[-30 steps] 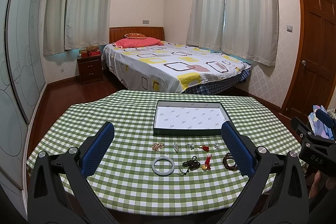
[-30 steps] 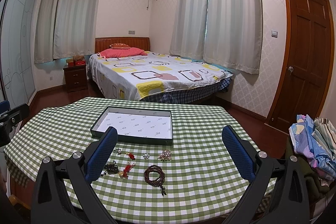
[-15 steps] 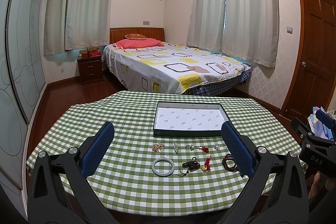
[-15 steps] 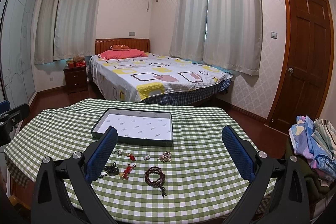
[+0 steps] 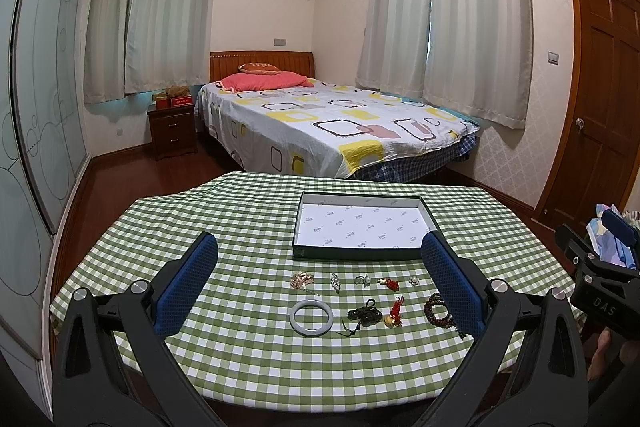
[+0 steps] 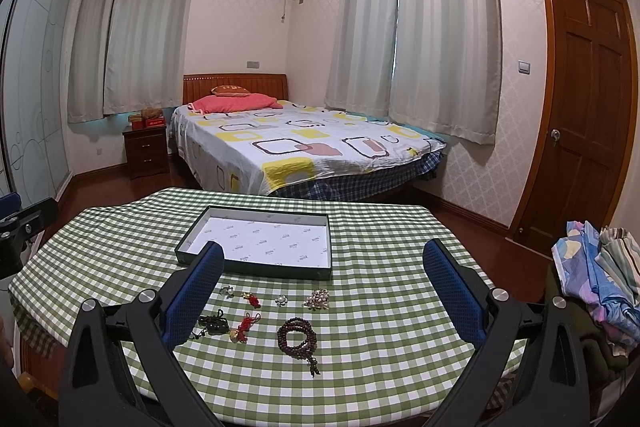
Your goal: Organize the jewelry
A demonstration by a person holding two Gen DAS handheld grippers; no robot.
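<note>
A shallow dark box (image 5: 362,229) with a white lining sits on the green checked table; it also shows in the right wrist view (image 6: 260,242). Jewelry lies in front of it: a pale jade bangle (image 5: 311,317), a gold piece (image 5: 301,279), a dark cord knot (image 5: 365,314), red tassel charms (image 5: 394,314), small rings, and a brown bead bracelet (image 6: 298,338). My left gripper (image 5: 318,285) is open and empty above the near side of the table. My right gripper (image 6: 322,285) is open and empty, held above the beads.
The table's front edge curves just below the jewelry. A bed (image 5: 332,127) stands behind the table, a nightstand (image 5: 173,131) at back left, a wooden door (image 6: 580,115) at right. Folded clothes (image 6: 600,279) lie at the right edge.
Both views have tilted slightly upward, so the table and box sit a little lower in frame. Nothing on the table has moved.
</note>
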